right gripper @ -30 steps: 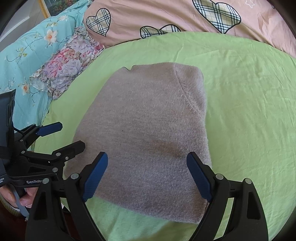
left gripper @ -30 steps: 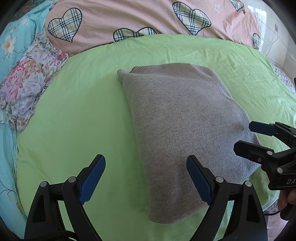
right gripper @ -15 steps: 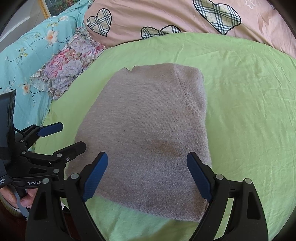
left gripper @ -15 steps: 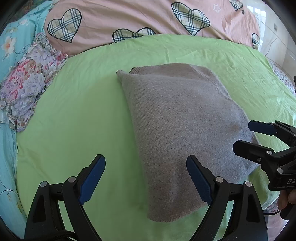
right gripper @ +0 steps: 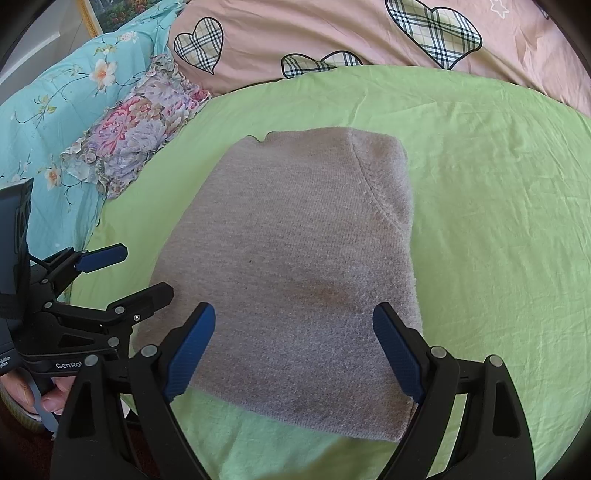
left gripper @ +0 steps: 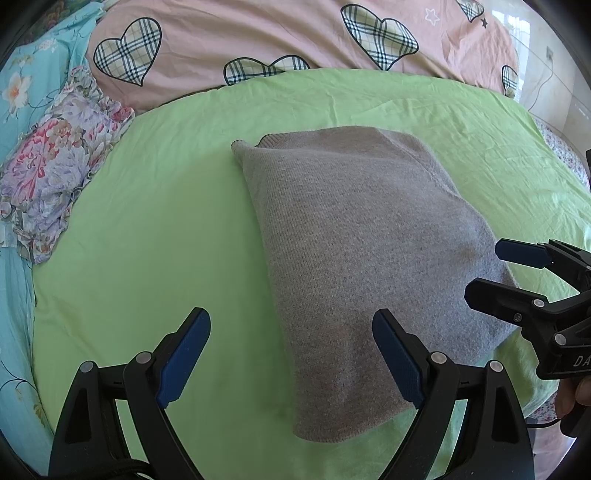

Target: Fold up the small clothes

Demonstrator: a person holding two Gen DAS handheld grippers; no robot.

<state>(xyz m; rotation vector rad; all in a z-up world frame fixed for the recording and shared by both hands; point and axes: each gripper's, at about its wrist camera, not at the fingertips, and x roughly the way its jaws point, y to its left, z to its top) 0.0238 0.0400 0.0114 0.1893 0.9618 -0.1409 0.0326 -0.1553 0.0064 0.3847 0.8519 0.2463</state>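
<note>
A grey knitted garment (left gripper: 362,251) (right gripper: 295,258) lies folded into a compact rectangle on the green sheet (left gripper: 155,236) (right gripper: 498,206). My left gripper (left gripper: 291,354) hovers open over the garment's near left edge, nothing between its blue pads. My right gripper (right gripper: 295,350) is open above the garment's near edge, also holding nothing. Each gripper shows in the other's view: the right gripper (left gripper: 506,269) at the garment's right side, the left gripper (right gripper: 122,273) at its left side. Neither touches the cloth.
A pink quilt with plaid hearts (left gripper: 288,33) (right gripper: 369,33) lies beyond the sheet. A flowered cloth (left gripper: 55,173) (right gripper: 136,129) rests at the left on teal floral bedding (right gripper: 55,110). A person's hand (right gripper: 37,395) holds the left gripper. The bed's edge runs near right.
The garment has shifted very slightly; both grippers stay open in nearly the same place over its near edge.
</note>
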